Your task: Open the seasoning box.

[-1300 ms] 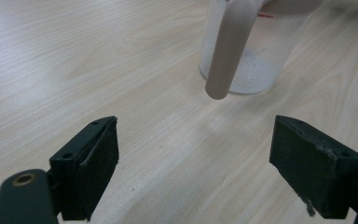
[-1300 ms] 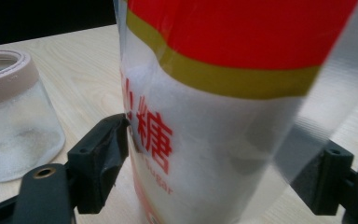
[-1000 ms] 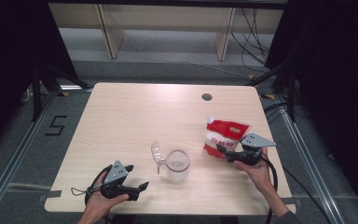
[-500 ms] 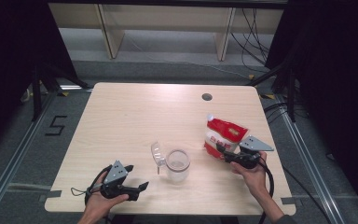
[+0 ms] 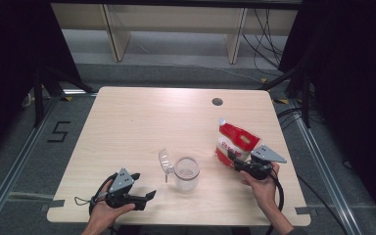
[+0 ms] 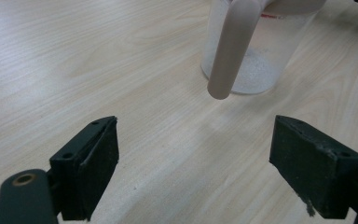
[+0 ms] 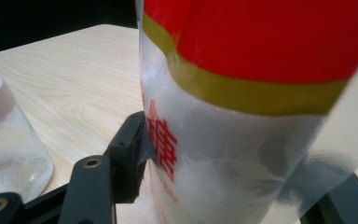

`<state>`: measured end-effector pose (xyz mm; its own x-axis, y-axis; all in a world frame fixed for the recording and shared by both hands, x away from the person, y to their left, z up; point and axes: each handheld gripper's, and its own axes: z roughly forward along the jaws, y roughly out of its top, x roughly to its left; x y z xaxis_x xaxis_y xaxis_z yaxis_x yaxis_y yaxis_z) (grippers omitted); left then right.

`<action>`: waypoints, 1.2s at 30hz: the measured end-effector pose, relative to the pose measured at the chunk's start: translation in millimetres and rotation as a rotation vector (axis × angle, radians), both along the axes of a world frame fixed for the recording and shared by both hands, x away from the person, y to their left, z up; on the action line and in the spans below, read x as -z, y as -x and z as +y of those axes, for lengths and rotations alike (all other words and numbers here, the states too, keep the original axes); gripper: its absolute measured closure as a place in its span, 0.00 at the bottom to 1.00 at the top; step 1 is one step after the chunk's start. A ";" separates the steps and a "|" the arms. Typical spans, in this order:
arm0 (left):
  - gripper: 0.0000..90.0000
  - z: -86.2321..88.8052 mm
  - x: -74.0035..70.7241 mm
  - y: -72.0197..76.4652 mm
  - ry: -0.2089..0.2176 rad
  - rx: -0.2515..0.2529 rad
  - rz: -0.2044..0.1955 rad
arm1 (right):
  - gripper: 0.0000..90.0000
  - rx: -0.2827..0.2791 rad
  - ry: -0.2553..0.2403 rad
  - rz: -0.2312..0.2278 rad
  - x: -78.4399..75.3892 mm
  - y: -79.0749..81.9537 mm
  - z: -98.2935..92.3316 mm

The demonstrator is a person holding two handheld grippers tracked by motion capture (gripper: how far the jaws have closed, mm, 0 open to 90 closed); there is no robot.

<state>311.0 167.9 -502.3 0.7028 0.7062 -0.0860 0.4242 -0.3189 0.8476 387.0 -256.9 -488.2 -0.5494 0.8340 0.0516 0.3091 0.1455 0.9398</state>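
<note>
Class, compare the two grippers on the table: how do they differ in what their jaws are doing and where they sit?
The left gripper has its jaws wide apart with nothing between them; the right gripper has its jaws around the red-and-clear bag. The left rests near the table's front edge, short of the jar; the right is beside the bag. Each is hand-held.

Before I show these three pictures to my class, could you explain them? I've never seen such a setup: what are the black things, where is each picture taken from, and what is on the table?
A person sits at a wooden table with hand-held tongs in each hand, no robot arm. The high view looks down from above the person. The other two pictures come from small cameras riding on each tool, looking along its black jaws.

On the table stand a clear measuring jug with a handle and a red-and-white pouch.

The left tongs are open and empty, pointing toward the jug. The right tongs have their jaws around the pouch's lower part; one jaw touches it, but whether they are gripping it firmly I cannot tell.
</note>
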 end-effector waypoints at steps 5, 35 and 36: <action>0.17 0.6 -0.3 -0.1 0.000 0.003 -0.007 | 0.47 0.003 0.005 -0.007 0.4 0.8 -0.4; 0.17 -0.1 -0.6 -0.1 -0.002 0.014 -0.005 | 0.36 -0.114 -0.054 -0.104 23.4 -14.1 -4.8; 0.17 -0.4 -0.5 0.3 0.003 0.009 0.000 | 0.36 -0.114 -0.054 -0.104 23.4 -14.1 -4.8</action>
